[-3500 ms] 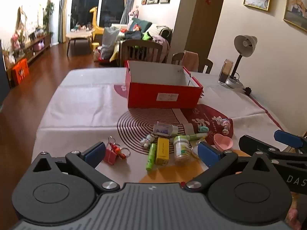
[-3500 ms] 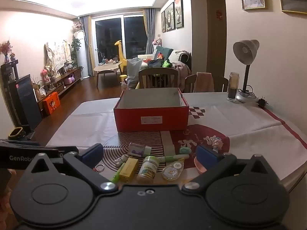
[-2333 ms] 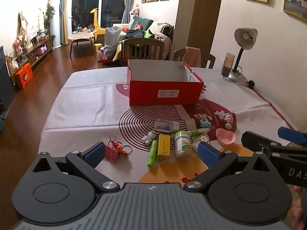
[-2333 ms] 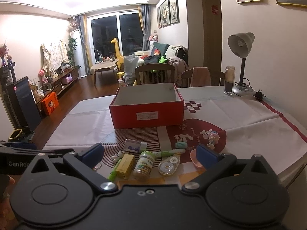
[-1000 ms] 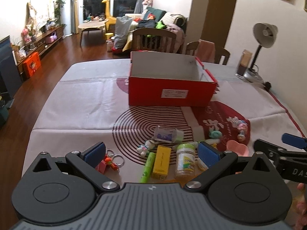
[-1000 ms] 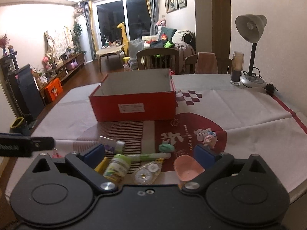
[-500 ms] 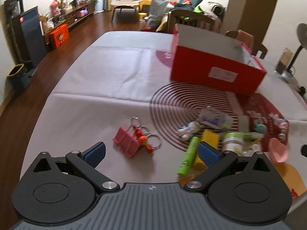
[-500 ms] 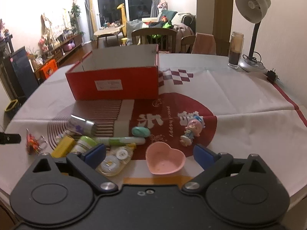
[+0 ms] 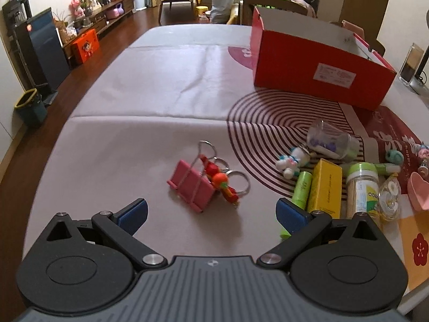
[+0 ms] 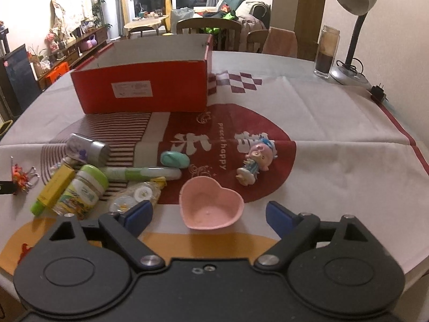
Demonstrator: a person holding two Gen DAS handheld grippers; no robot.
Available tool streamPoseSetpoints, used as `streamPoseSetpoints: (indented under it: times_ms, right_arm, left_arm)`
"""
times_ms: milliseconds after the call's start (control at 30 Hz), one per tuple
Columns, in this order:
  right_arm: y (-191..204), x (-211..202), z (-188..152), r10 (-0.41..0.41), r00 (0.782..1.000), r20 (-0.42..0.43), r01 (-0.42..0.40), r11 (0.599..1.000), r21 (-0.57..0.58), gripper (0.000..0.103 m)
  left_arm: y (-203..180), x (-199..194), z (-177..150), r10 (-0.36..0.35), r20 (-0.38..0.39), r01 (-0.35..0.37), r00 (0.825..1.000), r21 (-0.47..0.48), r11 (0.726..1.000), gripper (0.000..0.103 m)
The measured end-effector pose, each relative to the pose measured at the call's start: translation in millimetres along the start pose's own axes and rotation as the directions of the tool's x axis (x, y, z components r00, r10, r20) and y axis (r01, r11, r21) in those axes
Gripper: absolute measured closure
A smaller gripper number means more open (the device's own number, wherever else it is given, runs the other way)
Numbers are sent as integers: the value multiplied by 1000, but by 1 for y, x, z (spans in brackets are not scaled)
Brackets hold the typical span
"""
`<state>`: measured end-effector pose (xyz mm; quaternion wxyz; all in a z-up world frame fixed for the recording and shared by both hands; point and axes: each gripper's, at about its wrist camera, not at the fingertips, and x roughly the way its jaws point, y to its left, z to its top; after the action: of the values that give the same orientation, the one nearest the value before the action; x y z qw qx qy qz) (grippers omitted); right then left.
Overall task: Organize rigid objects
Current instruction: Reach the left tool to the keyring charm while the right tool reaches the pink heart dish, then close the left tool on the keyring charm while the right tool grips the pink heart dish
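Note:
An open red box (image 9: 319,72) (image 10: 142,88) stands at the back of the table. In front of it lies a scatter of small items. My left gripper (image 9: 211,213) is open just short of a pink binder clip (image 9: 191,186) with a key-ring charm (image 9: 222,181). My right gripper (image 10: 209,214) hangs over the near edge of a pink heart-shaped bowl (image 10: 210,205); its jaws are closing, and the pads stand clear of the bowl on both sides. A yellow box (image 9: 324,185), a green tube (image 9: 301,190) and a green-capped bottle (image 10: 83,190) lie between the two grippers.
A pink doll figure (image 10: 254,162), a teal eraser (image 10: 174,159), a white-green pen (image 10: 142,173), a tape dispenser (image 10: 134,197) and a clear tub (image 9: 331,142) lie about. A glass jar (image 10: 325,51) and a desk lamp (image 10: 354,13) stand at the far right. Chairs stand behind the table.
Both grippers have come down toward the table. The left one now faces the binder clip, the right one has neared the heart bowl, and its jaws have narrowed a little.

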<state>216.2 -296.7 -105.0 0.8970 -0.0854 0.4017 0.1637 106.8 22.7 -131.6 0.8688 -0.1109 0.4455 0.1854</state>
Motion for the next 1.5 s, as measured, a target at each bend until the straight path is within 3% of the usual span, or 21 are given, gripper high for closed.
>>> streamPoseSetpoints:
  times_ms: [233, 567, 667, 900, 1500]
  right_arm:
    - [-4, 23, -2, -13, 999, -38, 13, 1000, -11, 16]
    - [-4, 37, 1, 2, 998, -66, -4, 1000, -28, 16]
    - [-5, 40, 3, 4, 998, -68, -6, 999, -31, 16]
    - [-7, 46, 4, -2, 997, -78, -1, 999, -38, 16]
    - [-7, 54, 5, 22, 996, -89, -27, 998, -49, 17]
  left_arm:
    - [-7, 5, 1, 12, 16, -12, 1000, 3, 1000, 3]
    - [-12, 17, 1, -16, -30, 15, 999, -33, 999, 43]
    - [-12, 23, 2, -25, -49, 23, 999, -49, 999, 47]
    - [-7, 37, 7, -30, -95, 19, 995, -116, 993, 66]
    - [-5, 47, 21, 8, -100, -22, 995, -142, 990, 91]
